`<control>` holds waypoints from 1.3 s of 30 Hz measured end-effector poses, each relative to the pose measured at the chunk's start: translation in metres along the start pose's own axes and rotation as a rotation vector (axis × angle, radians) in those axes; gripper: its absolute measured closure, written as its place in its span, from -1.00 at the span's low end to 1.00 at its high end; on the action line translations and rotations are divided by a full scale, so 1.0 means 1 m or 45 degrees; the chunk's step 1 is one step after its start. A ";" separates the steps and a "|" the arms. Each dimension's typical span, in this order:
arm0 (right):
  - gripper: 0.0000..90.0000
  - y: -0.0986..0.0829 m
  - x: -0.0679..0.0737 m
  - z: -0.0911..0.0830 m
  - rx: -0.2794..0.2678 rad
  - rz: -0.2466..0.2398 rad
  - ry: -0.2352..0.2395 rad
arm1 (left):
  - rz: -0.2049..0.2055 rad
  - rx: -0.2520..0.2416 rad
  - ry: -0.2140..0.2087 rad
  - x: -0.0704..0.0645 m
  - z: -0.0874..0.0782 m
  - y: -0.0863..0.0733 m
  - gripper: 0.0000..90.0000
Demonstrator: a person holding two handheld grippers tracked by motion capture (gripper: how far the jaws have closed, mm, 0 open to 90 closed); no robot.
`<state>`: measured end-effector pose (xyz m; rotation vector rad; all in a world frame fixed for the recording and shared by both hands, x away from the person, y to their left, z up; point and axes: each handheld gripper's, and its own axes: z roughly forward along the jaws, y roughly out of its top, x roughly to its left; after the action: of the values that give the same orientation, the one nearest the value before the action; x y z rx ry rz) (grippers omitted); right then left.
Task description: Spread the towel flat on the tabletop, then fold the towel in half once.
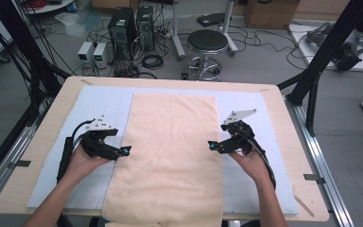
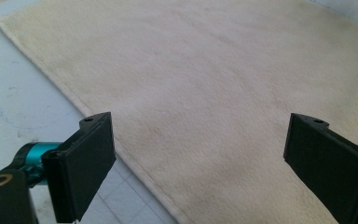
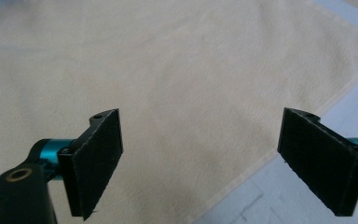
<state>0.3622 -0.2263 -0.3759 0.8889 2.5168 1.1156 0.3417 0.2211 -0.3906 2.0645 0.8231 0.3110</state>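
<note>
A cream towel lies flat down the middle of the table, its near end hanging over the front edge. My left gripper hovers at the towel's left edge, held by a hand, jaws wide open and empty. In the left gripper view the towel spreads ahead between the open left gripper. My right gripper sits at the towel's right edge, also open and empty. The right gripper view shows the towel under the open right gripper, with the towel's edge running near the right jaw.
A pale grey mat covers the wooden table under the towel. Beyond the table stand a round stool, computer towers and many floor cables. Black frame posts rise at the right.
</note>
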 end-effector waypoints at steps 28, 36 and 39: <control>-0.69 0.044 -0.013 0.003 -0.011 -0.052 0.029 | -0.086 -0.028 0.005 0.030 0.004 0.034 -0.77; -0.64 0.068 -0.039 0.009 -0.015 -0.012 0.015 | -0.065 -0.054 0.068 0.057 0.009 0.065 -0.73; -0.64 0.065 -0.048 0.017 0.005 0.001 -0.028 | -0.110 -0.096 0.053 0.065 0.017 0.063 -0.66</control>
<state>0.4355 -0.2122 -0.3410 0.8980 2.5021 1.0959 0.4265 0.2279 -0.3556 1.9521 0.9095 0.3332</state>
